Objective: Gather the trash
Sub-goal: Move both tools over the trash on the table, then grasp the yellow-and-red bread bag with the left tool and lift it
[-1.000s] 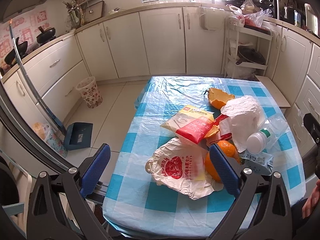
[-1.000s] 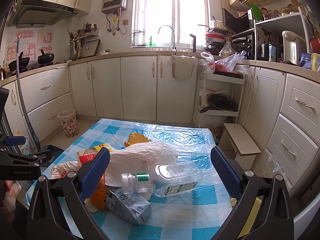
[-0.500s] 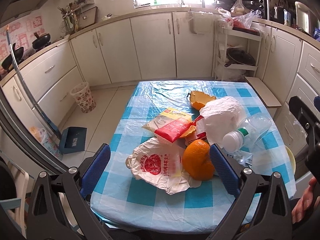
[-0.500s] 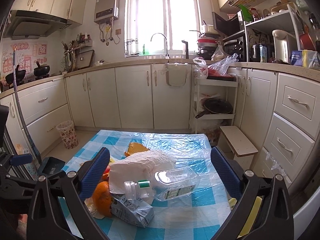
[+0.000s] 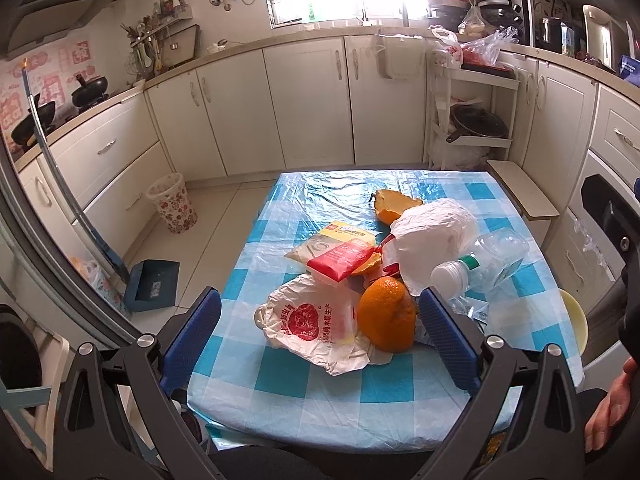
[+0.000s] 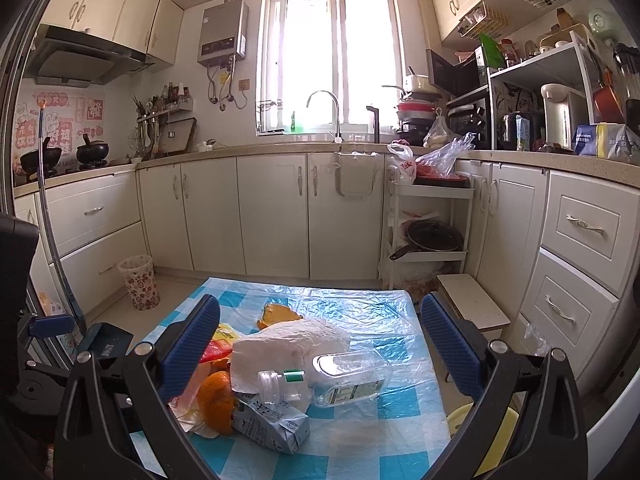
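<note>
- Left gripper (image 5: pixel 320 336), through its own wrist camera, has both blue pads spread wide with nothing between them, and I hold it above the near edge of the table (image 5: pixel 400 412).
- From this view the trash sits heaped in the middle of the blue checked cloth: a printed plastic bag (image 5: pixel 308 326) lies nearest the near edge, with an orange (image 5: pixel 386 316) touching its right side.
- Behind those I see a red packet (image 5: pixel 340 260) lying on a yellow packet (image 5: pixel 332 238), a crumpled white bag (image 5: pixel 436 236), and a clear bottle (image 5: pixel 484 260) on its side toward the right edge.
- A piece of orange peel (image 5: pixel 394 204) lies toward the far edge, and a patterned bin (image 5: pixel 172 208) stands on the floor left of the table.
- Right gripper (image 6: pixel 320 352), in its wrist view, is likewise wide open and empty, raised over the near right corner.
- Here the bottle (image 6: pixel 340 376) lies between the pads' lines of sight, a small carton (image 6: pixel 272 424) sits just in front of it, and the orange (image 6: pixel 218 400) touches the carton's left side.
</note>
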Motion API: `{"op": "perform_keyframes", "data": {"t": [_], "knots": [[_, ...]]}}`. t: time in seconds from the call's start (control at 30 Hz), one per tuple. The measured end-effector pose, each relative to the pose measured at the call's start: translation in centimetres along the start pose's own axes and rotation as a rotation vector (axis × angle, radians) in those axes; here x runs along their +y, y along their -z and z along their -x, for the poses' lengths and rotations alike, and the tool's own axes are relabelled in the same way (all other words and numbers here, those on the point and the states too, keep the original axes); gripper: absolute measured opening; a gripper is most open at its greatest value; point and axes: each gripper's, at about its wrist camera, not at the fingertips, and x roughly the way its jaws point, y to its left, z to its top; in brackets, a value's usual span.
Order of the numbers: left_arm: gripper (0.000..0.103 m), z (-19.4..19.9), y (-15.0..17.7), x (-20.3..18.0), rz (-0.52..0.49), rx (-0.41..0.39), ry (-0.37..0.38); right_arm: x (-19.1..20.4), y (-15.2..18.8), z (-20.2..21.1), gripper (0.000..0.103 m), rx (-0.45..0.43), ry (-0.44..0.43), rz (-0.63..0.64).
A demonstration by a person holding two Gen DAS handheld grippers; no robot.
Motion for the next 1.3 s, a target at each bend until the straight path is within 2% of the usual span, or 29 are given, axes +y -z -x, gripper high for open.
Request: {"op": "perform_keyframes", "data": {"t": [0.23, 0.33, 0.5, 0.67, 0.87, 1.1, 1.2, 1.3], "knots": [[0.095, 0.4, 0.1, 1.1, -0.006, -0.023, 0.007, -0.4, 0.2, -0.4, 0.097, 0.018, 0.009, 0.006], [0.095, -0.3, 0.0, 1.7, -0.027, -0.024, -0.012, -1.2, 0.2, -0.5, 0.097, 0.025, 0.023, -0.004], [0.095, -2.5, -0.1, 3.9, 0.003, 0.042, -0.009, -2.6, 0.7, -1.4, 0.097, 0.065, 0.052, 0.003], [0.095, -4.8, -0.1, 5.2, 0.014, 0.104, 0.025, -2.3, 2.4, -3.4, 0.097, 0.131, 0.072, 0.09], [0.095, -7.8, 0.9, 4.7, 0.011, 0.175, 0.029, -2.3, 3.2, -4.1, 0.097, 0.153, 0.065, 0.13], [0.095, -8.4, 1.0, 3.9, 0.006, 0.186, 0.032, -2.8, 2.9, -3.9, 0.097, 0.154, 0.047, 0.12], [0.095, -9.1, 0.6, 3.4, -0.009, 0.2, 0.049, -2.7, 3.0, -4.0, 0.097, 0.162, 0.04, 0.129], [0.095, -11.3, -0.1, 2.5, -0.035, 0.257, 0.094, -2.3, 3.2, -4.4, 0.097, 0.184, 0.019, 0.157]]}}
